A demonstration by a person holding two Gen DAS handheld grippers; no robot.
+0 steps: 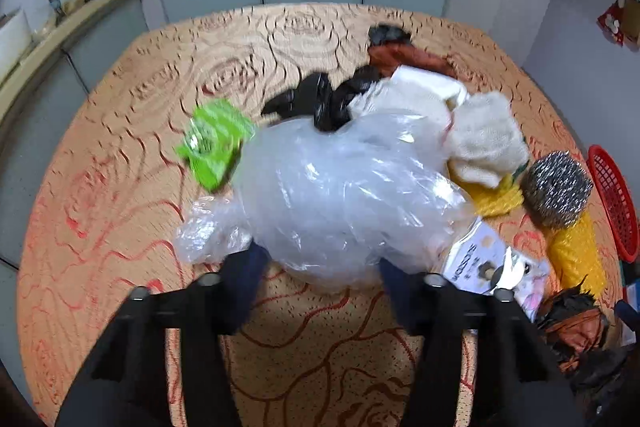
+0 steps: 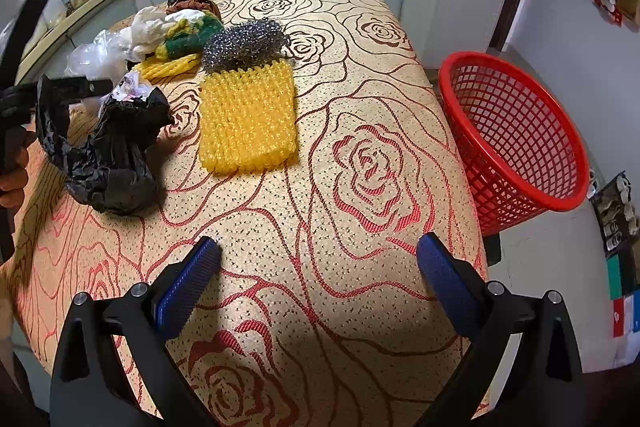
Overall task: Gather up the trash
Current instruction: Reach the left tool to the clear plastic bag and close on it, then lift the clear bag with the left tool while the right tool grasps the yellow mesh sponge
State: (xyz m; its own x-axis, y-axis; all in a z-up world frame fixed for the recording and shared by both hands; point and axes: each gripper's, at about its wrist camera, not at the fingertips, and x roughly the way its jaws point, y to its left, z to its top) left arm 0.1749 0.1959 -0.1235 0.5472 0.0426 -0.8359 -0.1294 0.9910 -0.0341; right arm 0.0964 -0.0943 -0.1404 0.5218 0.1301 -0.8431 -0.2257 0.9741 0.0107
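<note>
- The left gripper (image 1: 320, 267) has its two jaws on either side of one crumpled clear plastic bag (image 1: 340, 195); its blue pads (image 1: 248, 275) sit at the bag's near edge, but blur hides whether they press it, so I cannot tell if it is grasped.
- The right gripper (image 2: 318, 259) hangs over bare cloth with its jaws spread wide and nothing between them.
- The counter (image 2: 360, 155), under a rose-patterned cloth, carries all the trash.
- Nearest the right gripper lie one crumpled black bag (image 2: 116, 155) and one flat yellow foam net (image 2: 246, 119); a second yellow net (image 2: 168, 67) lies further back.
- One steel wool scourer (image 2: 244, 45) touches the far edge of the flat net.
- Behind it sit one green-and-yellow sponge (image 2: 188, 33) and one white crumpled bag (image 2: 150, 27).
- In the left wrist view, one green wrapper (image 1: 212, 143) lies just left of the clear bag, and one printed packet (image 1: 488, 259) is at its right.
- One red mesh basket (image 2: 516, 139) stands off the counter's right edge, empty as far as its visible inside shows.
</note>
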